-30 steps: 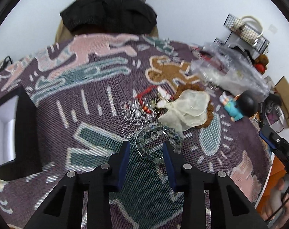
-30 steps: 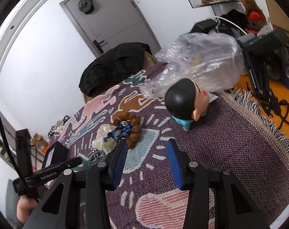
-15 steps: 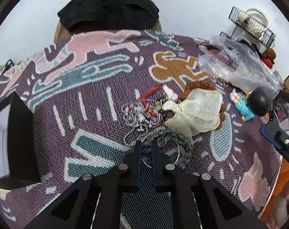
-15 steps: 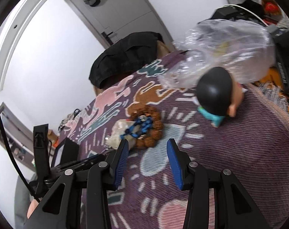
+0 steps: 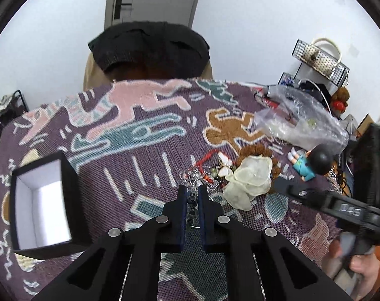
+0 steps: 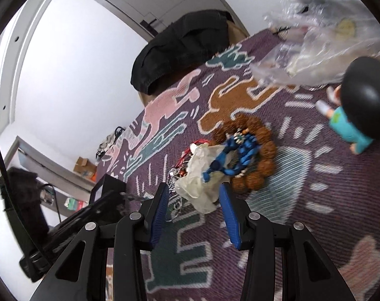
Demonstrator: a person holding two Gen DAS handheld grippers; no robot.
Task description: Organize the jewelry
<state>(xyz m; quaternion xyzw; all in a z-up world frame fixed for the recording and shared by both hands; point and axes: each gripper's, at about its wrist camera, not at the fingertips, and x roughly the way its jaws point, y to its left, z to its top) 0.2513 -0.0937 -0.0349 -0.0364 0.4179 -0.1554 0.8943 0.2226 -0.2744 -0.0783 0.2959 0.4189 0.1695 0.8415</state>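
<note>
A: The left gripper (image 5: 192,195) is clamped shut on a dark beaded bracelet (image 5: 192,207), low in the middle of the left wrist view; the beads show in the slit between the blades and hang below them.

B: And the right gripper (image 6: 193,208)?

A: Its blue pads stand apart with nothing pressed between them. It points at the pale gauze pouch (image 6: 202,173) in the centre of its own view, with the blue bead string (image 6: 236,154) and the brown bead bracelet (image 6: 255,150) just beyond.

B: Where would the bracelet go?

A: Likely the open black box (image 5: 43,203) at the left edge of the left wrist view, white inside, nothing in it that I can see.

B: Risks?

A: The grip looks like it's on only a few beads, so a swing could slip it free. The silver chains (image 5: 196,178) lie tangled just past the tips and might snag and drag along. The right gripper could nudge the pouch over the heap.
</note>
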